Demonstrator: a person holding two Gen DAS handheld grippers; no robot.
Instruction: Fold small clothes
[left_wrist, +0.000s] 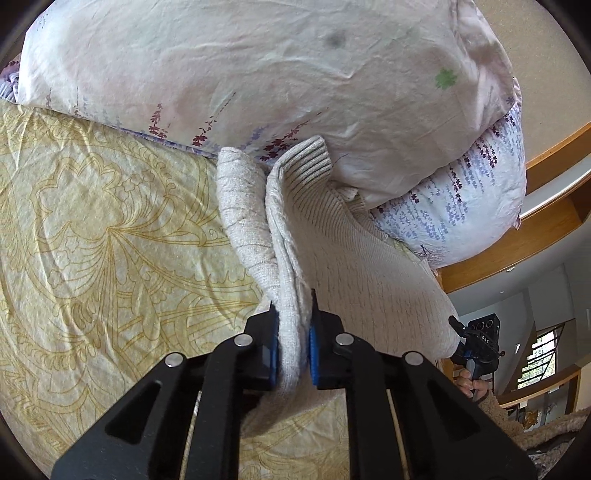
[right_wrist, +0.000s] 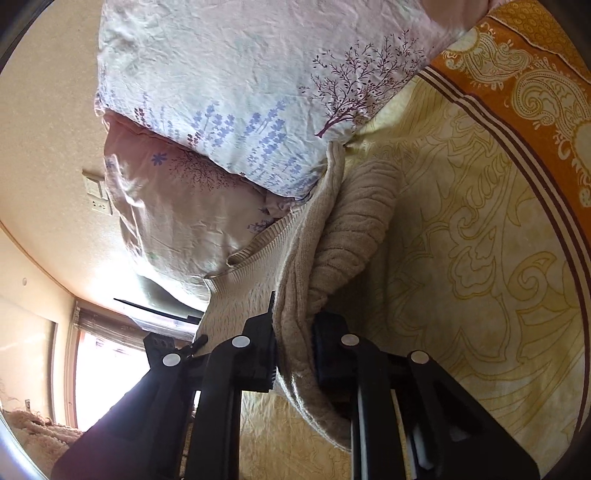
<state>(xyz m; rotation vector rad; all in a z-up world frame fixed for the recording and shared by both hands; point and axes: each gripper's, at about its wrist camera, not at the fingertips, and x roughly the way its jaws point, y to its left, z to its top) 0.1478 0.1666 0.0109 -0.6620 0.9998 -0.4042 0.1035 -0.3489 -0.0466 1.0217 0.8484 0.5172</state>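
Observation:
A cream knit sweater (left_wrist: 362, 258) hangs stretched between both grippers above the yellow patterned bed sheet (left_wrist: 92, 240). My left gripper (left_wrist: 293, 325) is shut on a bunched edge of the sweater, with a ribbed cuff standing up beyond it. In the left wrist view the right gripper (left_wrist: 458, 338) shows at the far right, clamped on the sweater's other edge. In the right wrist view my right gripper (right_wrist: 293, 332) is shut on a thick fold of the sweater (right_wrist: 317, 251), a sleeve draped to its right. The left gripper (right_wrist: 197, 338) shows at the lower left there.
A large floral pillow or duvet (left_wrist: 258, 74) lies just beyond the sweater and touches it; it also shows in the right wrist view (right_wrist: 240, 92). An orange paisley border (right_wrist: 517, 74) edges the sheet (right_wrist: 480, 258). A wooden bed frame (left_wrist: 535, 240) and a window (right_wrist: 107, 369) are off to the side.

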